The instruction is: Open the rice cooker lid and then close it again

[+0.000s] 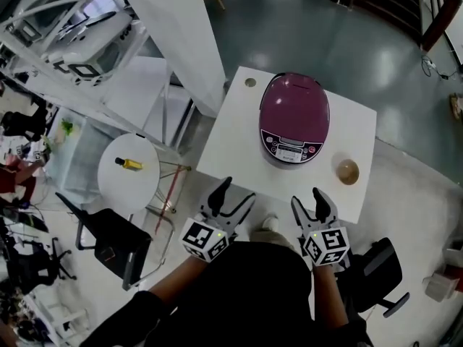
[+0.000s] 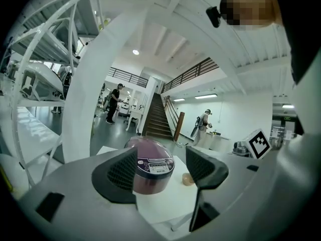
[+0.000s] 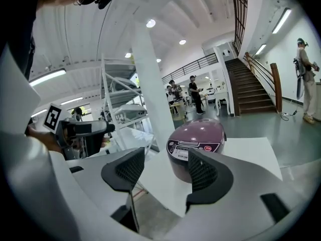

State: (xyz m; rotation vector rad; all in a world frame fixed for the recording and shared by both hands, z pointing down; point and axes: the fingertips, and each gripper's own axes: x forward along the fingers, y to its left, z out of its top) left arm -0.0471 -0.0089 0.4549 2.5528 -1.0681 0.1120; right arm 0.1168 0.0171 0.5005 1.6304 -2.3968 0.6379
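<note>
Not yet begun: both claws are waiting short of the cooker.
Left claw (image 1: pixel 239 190) is hanging open and empty at the table's (image 1: pixel 231 150) near edge. The cooker (image 1: pixel 294 118) is sitting mid-table, well apart, its lid (image 1: pixel 296 96) down. Right claw (image 1: pixel 307 197) is gaping too, holding nothing. Next, I judge, one claw is needing to reach forward for the lid's release.

Glossy grey-green floor (image 1: pixel 325 20); white square surface (image 1: pixel 224 150), centre; white pillar (image 1: pixel 188 42), upper left; round white table (image 1: pixel 123 186), left; black chair (image 1: pixel 119 244), lower left; dark staircase (image 3: pixel 253 87), right gripper view, upper right.
</note>
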